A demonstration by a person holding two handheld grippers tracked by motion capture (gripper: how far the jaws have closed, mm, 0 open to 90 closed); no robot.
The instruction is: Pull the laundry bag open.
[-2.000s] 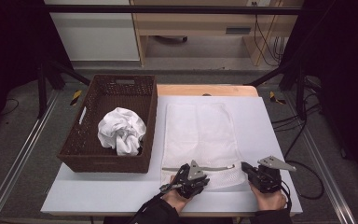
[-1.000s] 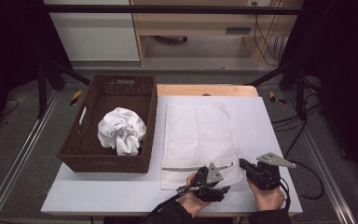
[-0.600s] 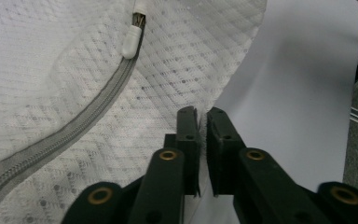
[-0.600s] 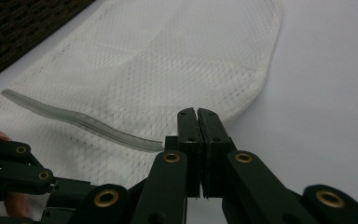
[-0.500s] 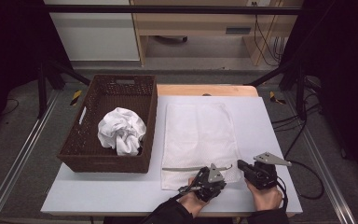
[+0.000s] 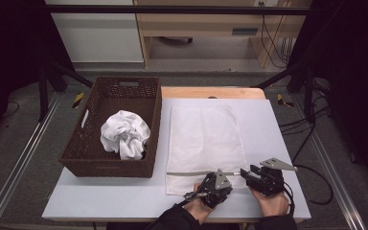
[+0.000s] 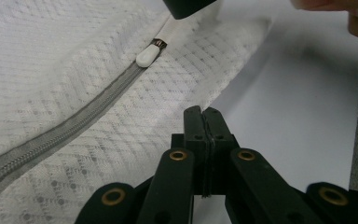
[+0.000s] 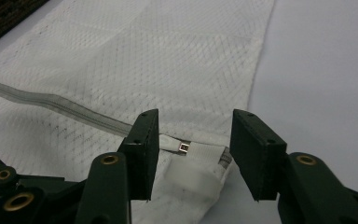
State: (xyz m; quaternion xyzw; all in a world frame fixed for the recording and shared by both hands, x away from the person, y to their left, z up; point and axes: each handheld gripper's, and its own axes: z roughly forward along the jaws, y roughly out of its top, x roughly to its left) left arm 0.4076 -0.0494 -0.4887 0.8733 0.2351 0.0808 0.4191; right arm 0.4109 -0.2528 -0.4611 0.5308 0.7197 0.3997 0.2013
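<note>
A white mesh laundry bag [image 6: 203, 139] lies flat on the white table [image 6: 100, 196], its grey zipper [image 6: 191, 173] running along the near end. My left gripper [image 6: 223, 178] sits at the bag's near right corner. In the left gripper view its jaws [image 7: 203, 114] are shut, and the bag's hem [image 7: 121, 154] runs into them. The white zipper pull [image 7: 147, 56] lies just beyond. My right gripper [image 6: 244, 172] is open at the zipper's right end. In the right gripper view its fingers [image 8: 193, 135] straddle the zipper pull [image 8: 182, 148] without touching it.
A brown woven basket [image 6: 110, 167] stands on the left of the table with a crumpled white cloth [image 6: 124, 134] in it. Bare table lies to the right of the bag. A wooden board [image 6: 211, 92] borders the far edge.
My left gripper has slid right along the bag's near edge, from mid-zipper to the right corner. My right gripper has edged left to the zipper pull.
</note>
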